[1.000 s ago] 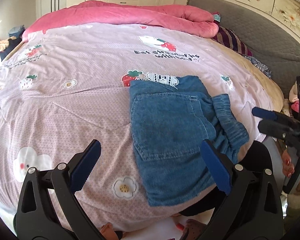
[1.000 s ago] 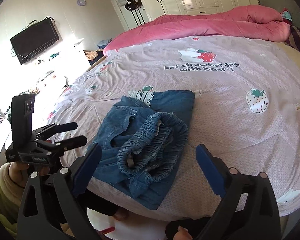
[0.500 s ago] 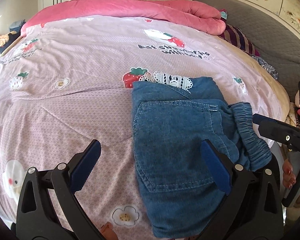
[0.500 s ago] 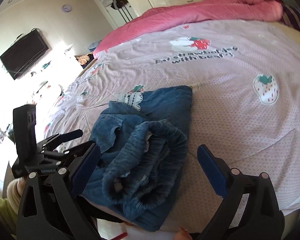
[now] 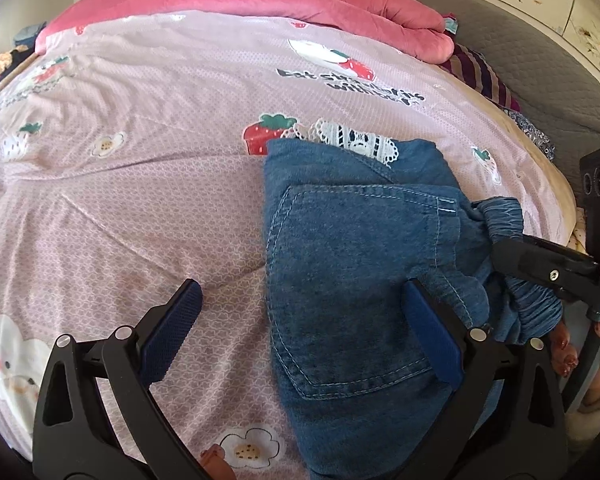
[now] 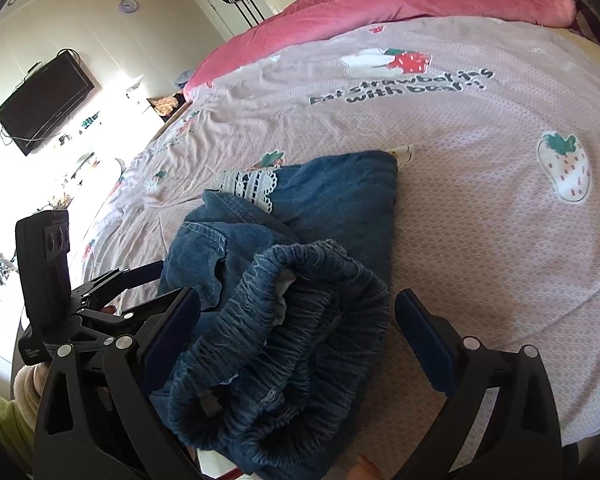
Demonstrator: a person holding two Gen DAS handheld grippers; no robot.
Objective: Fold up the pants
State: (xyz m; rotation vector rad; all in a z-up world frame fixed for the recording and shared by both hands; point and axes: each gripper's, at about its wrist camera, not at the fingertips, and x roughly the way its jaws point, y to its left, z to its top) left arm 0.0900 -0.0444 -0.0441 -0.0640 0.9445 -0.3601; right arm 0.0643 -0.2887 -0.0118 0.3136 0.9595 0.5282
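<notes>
Pants point(image 5: 352, 264) folded on bed point(image 5: 148, 184), between open right gripper point(image 6: 296, 332) fingers.

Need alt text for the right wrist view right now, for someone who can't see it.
Folded denim pants lie on a pink strawberry-print bedsheet, their gathered elastic waistband bunched between the open right claw. The left claw sits at the pants' left edge; a pink duvet lies beyond.

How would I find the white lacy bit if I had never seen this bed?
Start at the big bed with the pale pink sheet. Find the folded blue denim pants near its front edge. The white lace trim peeks out at their far end, beside a printed strawberry; nothing else there is white and full of holes.
</notes>
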